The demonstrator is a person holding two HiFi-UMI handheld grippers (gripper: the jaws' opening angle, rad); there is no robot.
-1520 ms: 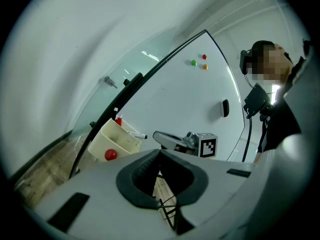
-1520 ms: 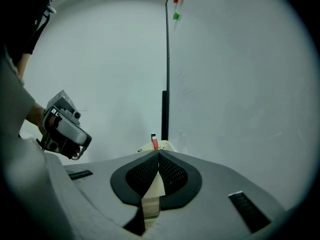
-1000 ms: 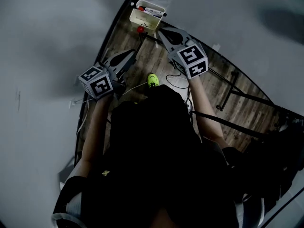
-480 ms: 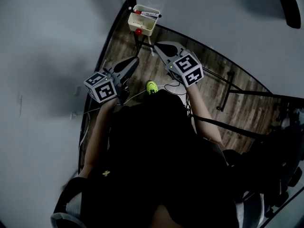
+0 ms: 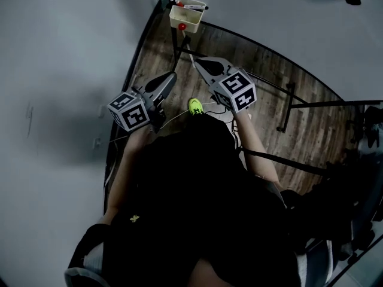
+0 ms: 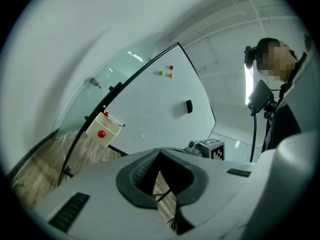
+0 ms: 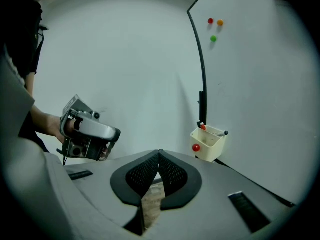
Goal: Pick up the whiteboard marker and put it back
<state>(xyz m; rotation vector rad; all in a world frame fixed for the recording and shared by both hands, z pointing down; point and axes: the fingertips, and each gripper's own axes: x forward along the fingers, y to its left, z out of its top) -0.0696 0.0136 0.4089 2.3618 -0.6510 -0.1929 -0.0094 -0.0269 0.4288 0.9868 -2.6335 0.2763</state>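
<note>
Approach | left gripper (image 6: 160,154), right gripper (image 7: 159,155) both clenched, empty | marker (image 5: 194,6) atop tray (image 5: 190,21) at 12 o'clock | best: open right gripper early, crosswise.

Office-like room: standing whiteboard (image 7: 260,84), magnets (image 7: 213,38), marker tray (image 7: 209,143), wood floor (image 5: 299,124).

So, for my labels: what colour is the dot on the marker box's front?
Red; the dot shows best in the right gripper view.
</note>
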